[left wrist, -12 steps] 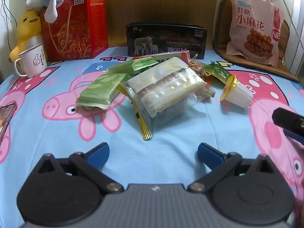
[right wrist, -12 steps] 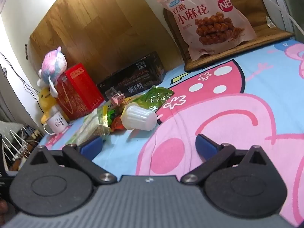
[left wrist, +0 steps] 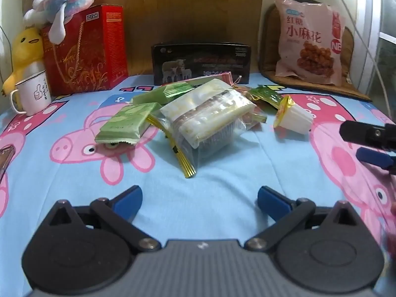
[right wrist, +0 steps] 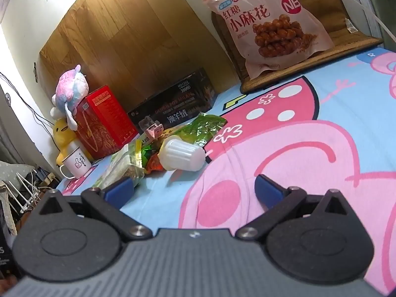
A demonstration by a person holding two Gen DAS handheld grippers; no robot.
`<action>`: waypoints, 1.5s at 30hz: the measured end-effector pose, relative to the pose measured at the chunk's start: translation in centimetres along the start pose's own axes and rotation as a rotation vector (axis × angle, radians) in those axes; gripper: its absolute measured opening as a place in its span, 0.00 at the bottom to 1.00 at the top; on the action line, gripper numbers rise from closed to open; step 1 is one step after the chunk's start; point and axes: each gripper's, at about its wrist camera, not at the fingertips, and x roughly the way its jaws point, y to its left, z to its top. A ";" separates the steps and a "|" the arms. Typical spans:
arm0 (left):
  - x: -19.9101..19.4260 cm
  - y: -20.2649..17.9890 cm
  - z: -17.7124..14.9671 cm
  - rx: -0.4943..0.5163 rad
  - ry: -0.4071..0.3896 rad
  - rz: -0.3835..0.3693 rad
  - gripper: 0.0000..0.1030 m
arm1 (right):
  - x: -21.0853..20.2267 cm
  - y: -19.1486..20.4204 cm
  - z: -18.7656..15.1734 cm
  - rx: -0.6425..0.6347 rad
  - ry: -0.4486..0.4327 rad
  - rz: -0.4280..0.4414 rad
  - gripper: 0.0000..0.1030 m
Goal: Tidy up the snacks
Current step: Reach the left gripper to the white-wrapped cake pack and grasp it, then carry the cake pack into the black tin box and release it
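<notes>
Snack pile (left wrist: 198, 116) sits mid-frame in the left view, on the pig sheet (left wrist: 222, 198). Left gripper (left wrist: 200, 201) is wide open w/ nothing in it, pointing straight at the clear cake bag (left wrist: 210, 121), whose long side runs lower left to upper right. Right gripper (right wrist: 194, 189) is open & empty too. The white jelly cup (right wrist: 182, 156) lies on its side just above its jaws, a bit left. So right is prob. nearer the cup, left nearer the bag.

Blue sheet (left wrist: 222, 173) with pink pigs. Red box (left wrist: 86, 49) with gold swirls. Black box (left wrist: 200, 61) with white sheep. Yellow duck (left wrist: 24, 49). White mug (left wrist: 33, 92). Pink bag (left wrist: 309, 39). Green packs (left wrist: 126, 126). White jelly cup (left wrist: 295, 118) with yellow lid.
</notes>
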 end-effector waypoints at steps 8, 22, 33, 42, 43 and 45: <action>-0.8 1.0 -0.3 -0.015 -0.060 -0.083 1.00 | 1.3 1.5 -0.7 -0.060 0.021 -0.038 1.00; 2.6 8.1 3.8 -0.355 0.023 -0.409 0.63 | 7.8 9.0 1.0 -0.501 0.151 0.154 0.57; 4.3 8.1 5.0 -0.397 0.107 -0.440 0.56 | 10.3 11.6 -0.5 -0.849 0.280 0.204 0.52; 1.4 7.8 12.7 -0.328 -0.029 -0.449 0.56 | 9.0 12.5 7.1 -0.652 0.101 0.284 0.50; 1.8 7.9 14.4 -0.326 -0.043 -0.448 0.56 | 9.6 12.5 8.2 -0.628 0.084 0.282 0.50; 3.4 7.9 18.2 -0.319 -0.064 -0.439 0.56 | 11.4 12.4 10.9 -0.560 0.066 0.271 0.50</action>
